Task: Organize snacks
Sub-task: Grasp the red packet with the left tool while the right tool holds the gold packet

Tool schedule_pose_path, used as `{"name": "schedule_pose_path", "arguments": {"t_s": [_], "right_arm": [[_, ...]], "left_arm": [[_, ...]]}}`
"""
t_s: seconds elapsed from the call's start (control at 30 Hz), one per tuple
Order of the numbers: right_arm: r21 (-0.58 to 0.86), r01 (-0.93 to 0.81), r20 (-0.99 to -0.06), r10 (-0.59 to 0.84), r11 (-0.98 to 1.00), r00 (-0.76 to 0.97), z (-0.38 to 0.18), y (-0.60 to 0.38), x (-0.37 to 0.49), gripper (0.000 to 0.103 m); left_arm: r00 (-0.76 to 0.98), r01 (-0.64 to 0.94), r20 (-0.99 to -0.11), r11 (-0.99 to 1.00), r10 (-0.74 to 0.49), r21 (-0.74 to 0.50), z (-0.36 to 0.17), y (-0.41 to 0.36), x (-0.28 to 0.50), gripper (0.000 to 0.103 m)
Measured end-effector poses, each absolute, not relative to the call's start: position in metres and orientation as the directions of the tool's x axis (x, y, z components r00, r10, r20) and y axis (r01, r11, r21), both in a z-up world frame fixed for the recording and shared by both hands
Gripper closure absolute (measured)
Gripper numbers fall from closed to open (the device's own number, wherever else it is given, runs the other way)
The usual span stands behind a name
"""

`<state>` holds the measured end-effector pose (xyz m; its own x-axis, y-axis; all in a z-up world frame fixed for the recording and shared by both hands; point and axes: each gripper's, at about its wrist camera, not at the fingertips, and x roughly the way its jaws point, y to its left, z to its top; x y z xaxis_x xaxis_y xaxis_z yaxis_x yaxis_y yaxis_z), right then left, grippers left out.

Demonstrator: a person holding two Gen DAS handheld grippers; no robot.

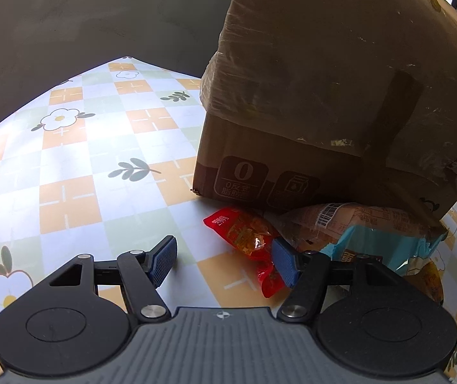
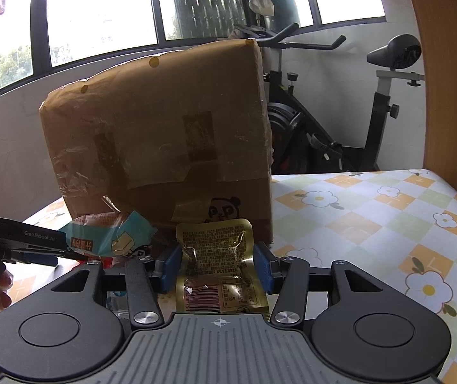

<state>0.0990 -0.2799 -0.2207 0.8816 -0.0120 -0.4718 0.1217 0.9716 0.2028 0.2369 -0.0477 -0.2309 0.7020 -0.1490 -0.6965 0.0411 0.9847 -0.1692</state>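
Right tongs (image 2: 217, 267) pinch the gold packet (image 2: 219, 265) for lifting into the cardboard box (image 2: 164, 134); left tongs (image 1: 225, 260) spread beside the red packet (image 1: 247, 240).

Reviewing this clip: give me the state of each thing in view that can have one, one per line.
Left claw: open, low over the table, holding nothing.
Right claw: pads on both sides of the gold packet; grip not certain.
Gold packet: between the right claw's pads, sealed.
Red packet: lying flat, sealed.
Blue packet: lying against the box.
Cardboard box: standing on the table, flap raised.
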Motion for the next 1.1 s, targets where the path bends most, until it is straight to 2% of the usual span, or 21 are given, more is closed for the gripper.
{"name": "schedule_pose_path", "arguments": {"t_s": [0.33,0.63,0.67,0.7,0.73,1.1], "right_arm": [[0.222,0.121,-0.480,0.001,0.968,0.877,-0.225,-0.280,0.099,0.057],[0.231,0.121,-0.489,0.007,0.965,0.872,-0.227,-0.280,0.101,0.057],[0.233,0.122,-0.489,0.008,0.965,0.872,-0.227,-0.280,0.100,0.057],[0.236,0.123,-0.488,0.008,0.964,0.873,-0.227,-0.281,0.100,0.057],[0.238,0.121,-0.486,0.010,0.964,0.874,-0.228,-0.281,0.100,0.057],[0.238,0.092,-0.475,0.034,0.967,0.880,-0.229,-0.278,0.098,0.057]], "left_arm": [[0.719,0.057,-0.668,0.975,-0.191,-0.217,-0.232,-0.056,0.246,0.035],[0.736,0.071,-0.665,0.992,-0.124,-0.106,-0.240,-0.075,0.244,0.036],[0.738,0.073,-0.663,0.992,-0.126,-0.107,-0.240,-0.075,0.242,0.042],[0.737,0.084,-0.660,0.989,-0.143,-0.120,-0.238,-0.074,0.240,0.054],[0.734,0.094,-0.659,0.986,-0.161,-0.136,-0.236,-0.074,0.236,0.059],[0.739,0.000,-0.668,0.991,-0.092,-0.136,-0.228,-0.036,0.202,0.069]]}}
